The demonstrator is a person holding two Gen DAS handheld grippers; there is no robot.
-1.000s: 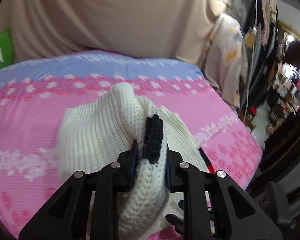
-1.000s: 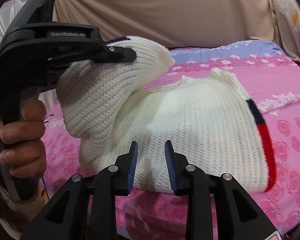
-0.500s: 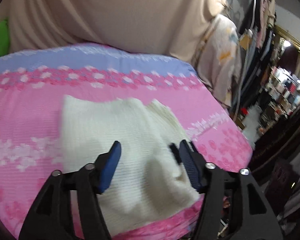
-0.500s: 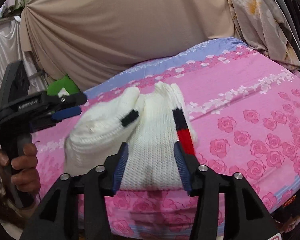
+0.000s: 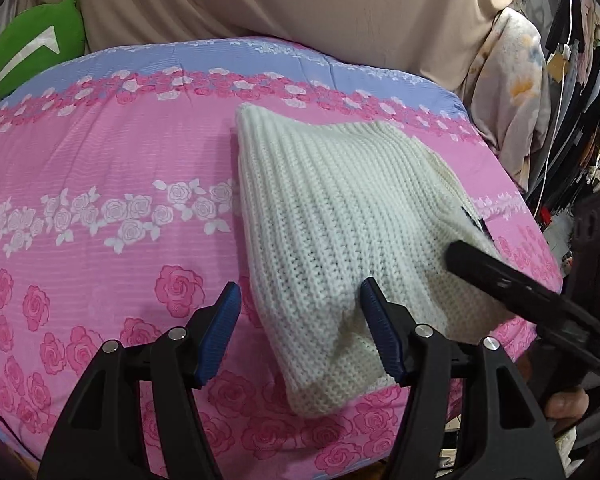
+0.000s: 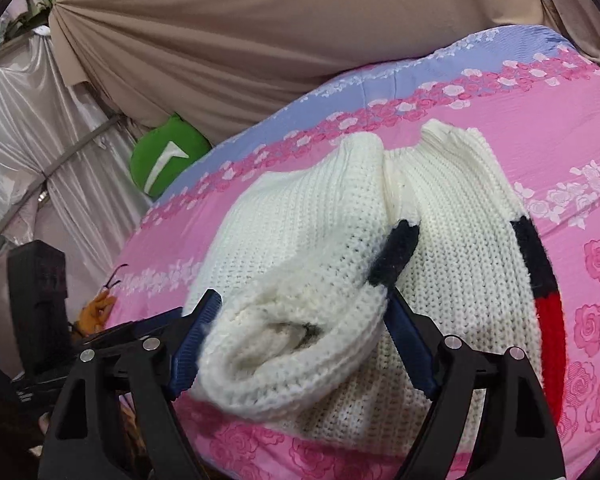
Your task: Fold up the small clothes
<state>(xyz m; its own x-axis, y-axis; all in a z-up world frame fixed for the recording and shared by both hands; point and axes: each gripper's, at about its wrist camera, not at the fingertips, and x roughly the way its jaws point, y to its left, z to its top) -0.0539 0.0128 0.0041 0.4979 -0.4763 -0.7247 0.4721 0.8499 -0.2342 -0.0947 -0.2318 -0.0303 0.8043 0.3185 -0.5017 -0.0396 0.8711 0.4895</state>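
Sweater: we see a white knit sweater (image 5: 332, 216) lying on the bed (image 5: 100, 168), toward its front edge and nearer the right side than the left; its near corner reaches almost to the front edge.
Sweater trim: from the right wrist view we see a black-and-red band (image 6: 540, 280) along its right side and a black cuff (image 6: 396, 256) on the sleeve folded over the body.
Sleeve: the folded sleeve (image 6: 300, 320) bulges up as a thick roll on the left half of the sweater.
Left gripper: our left gripper (image 5: 300, 336) hovers over the near corner of the sweater with its jaws spread wide, holding nothing.
Right gripper: our right gripper (image 6: 300, 344) has its jaws spread wide on either side of the rolled sleeve; the blue pads (image 6: 412, 344) sit beside the knit without pinching it, as far as we can tell.
Bed cover: pink with rose prints, a blue band along the far edge.
Behind the bed: a beige curtain (image 5: 280, 0) and a green cushion (image 5: 36, 52) at the far left corner.
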